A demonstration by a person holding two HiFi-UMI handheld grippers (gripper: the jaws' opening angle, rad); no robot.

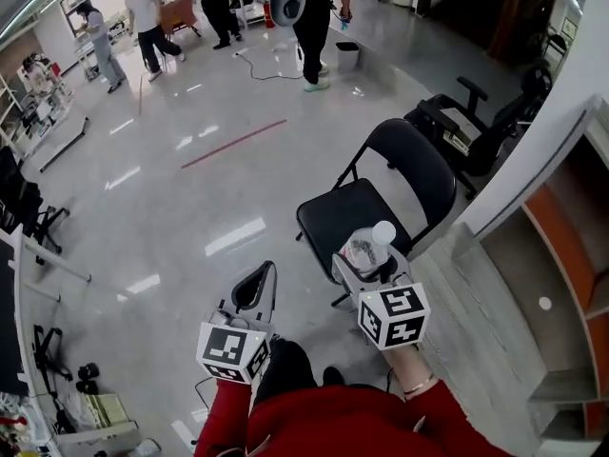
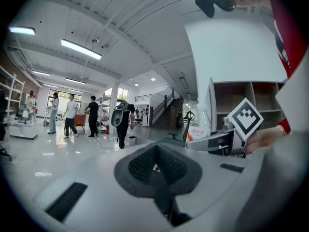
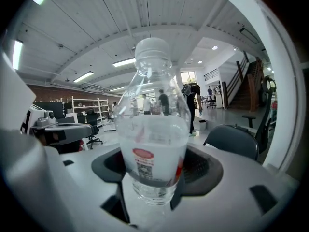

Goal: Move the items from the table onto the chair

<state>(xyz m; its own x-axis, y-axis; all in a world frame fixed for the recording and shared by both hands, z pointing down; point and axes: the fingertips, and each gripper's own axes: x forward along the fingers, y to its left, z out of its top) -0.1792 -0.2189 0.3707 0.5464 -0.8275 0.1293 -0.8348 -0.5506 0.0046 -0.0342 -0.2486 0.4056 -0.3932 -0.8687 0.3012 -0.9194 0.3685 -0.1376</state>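
Observation:
A clear water bottle (image 1: 366, 248) with a white cap and a red label stands upright in my right gripper (image 1: 369, 263), which is shut on its lower body. In the right gripper view the bottle (image 3: 154, 144) fills the middle, with the dark pads (image 3: 205, 166) pressed against its sides. The black folding chair (image 1: 371, 203) stands just ahead of the bottle, its seat bare. My left gripper (image 1: 255, 288) hangs to the left over the floor, its jaws together with nothing between them. From the left gripper (image 2: 155, 166) view, the bottle (image 2: 198, 127) shows off to the right.
A black office chair (image 1: 476, 122) stands behind the folding chair, beside a white wall and an open shelf unit (image 1: 571, 284). Several people (image 1: 147, 17) stand at the far end of the glossy floor, near a small bin (image 1: 347, 55). Desks and chairs line the left edge (image 1: 24, 208).

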